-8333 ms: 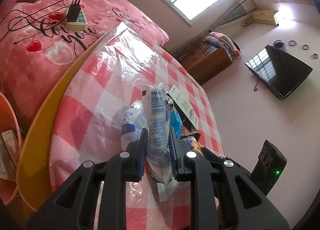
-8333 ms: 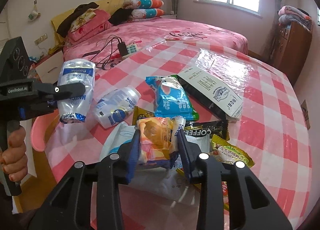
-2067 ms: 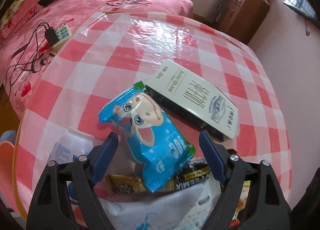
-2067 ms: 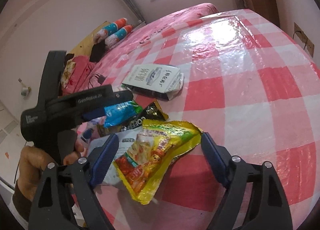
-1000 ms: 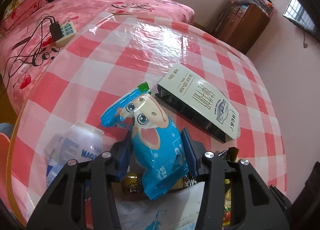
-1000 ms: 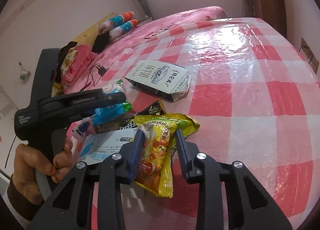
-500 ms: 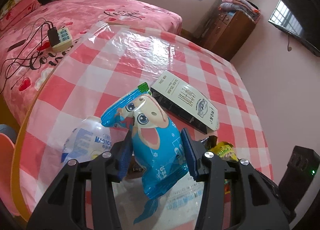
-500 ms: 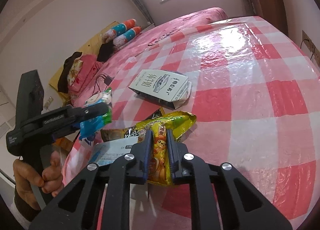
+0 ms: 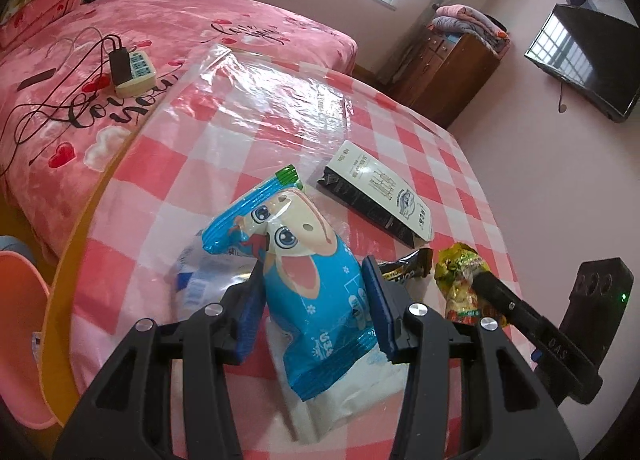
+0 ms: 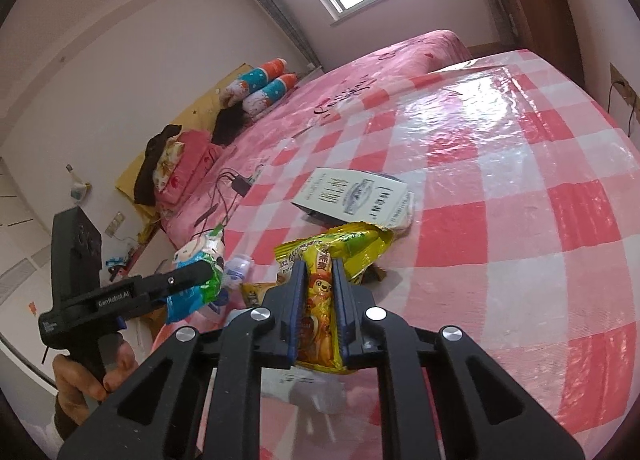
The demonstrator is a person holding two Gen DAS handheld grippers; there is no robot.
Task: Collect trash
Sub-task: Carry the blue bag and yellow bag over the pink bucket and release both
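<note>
My left gripper [image 9: 310, 292] is shut on a blue snack bag with a cartoon face [image 9: 296, 260] and holds it above the checked table [image 9: 224, 163]. My right gripper [image 10: 319, 292] is shut on a yellow snack bag [image 10: 320, 280], lifted off the table [image 10: 520, 219]. The yellow bag also shows in the left wrist view [image 9: 460, 280], and the blue bag in the right wrist view [image 10: 196, 276]. A white-and-black box [image 9: 380, 195] [image 10: 352, 195], a dark coffee sachet [image 9: 404, 264], a plastic bottle [image 9: 200, 276] and a white wrapper [image 9: 344, 400] lie on the table.
An orange-pink bin [image 9: 18, 332] stands low at the table's left edge. A pink bed [image 9: 100, 59] with a power strip [image 9: 134, 71] lies behind the table. A wooden dresser [image 9: 448, 71] and a television [image 9: 584, 55] stand at the far wall.
Both grippers closed on their bags about a second ago and have lifted them off the table. The blue bag now tilts more to the left.
</note>
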